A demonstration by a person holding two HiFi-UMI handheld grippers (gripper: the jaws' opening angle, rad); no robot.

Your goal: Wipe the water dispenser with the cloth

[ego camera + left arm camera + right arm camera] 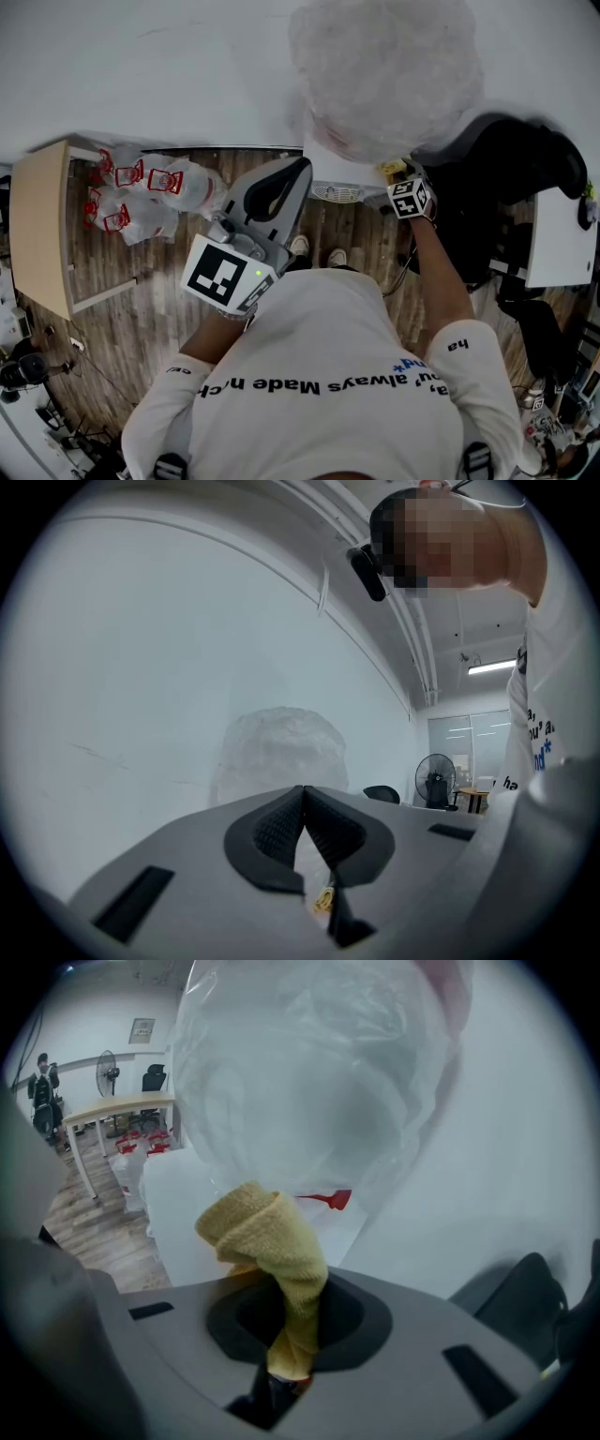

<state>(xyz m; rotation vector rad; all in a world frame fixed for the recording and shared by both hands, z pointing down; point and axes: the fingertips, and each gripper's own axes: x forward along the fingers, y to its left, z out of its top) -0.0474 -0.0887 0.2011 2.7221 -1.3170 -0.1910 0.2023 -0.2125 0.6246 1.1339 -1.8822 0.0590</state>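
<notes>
Right gripper (pixel 286 1330): jaws clamped on folded yellow terry cloth (pixel 267 1232), near white water dispenser (pixel 187 1213) with plastic-wrapped bottle on top. Left gripper (pixel 303 797): jaws pressed together, empty, facing white wall (pixel 141 667).

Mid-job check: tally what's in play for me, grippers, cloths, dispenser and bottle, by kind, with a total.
yellow cloth: 1
grippers: 2 (left gripper shut, empty; right gripper shut on the yellow cloth)
water dispenser: 1
plastic-wrapped bottle on top of it: 1
Total: 5
</notes>
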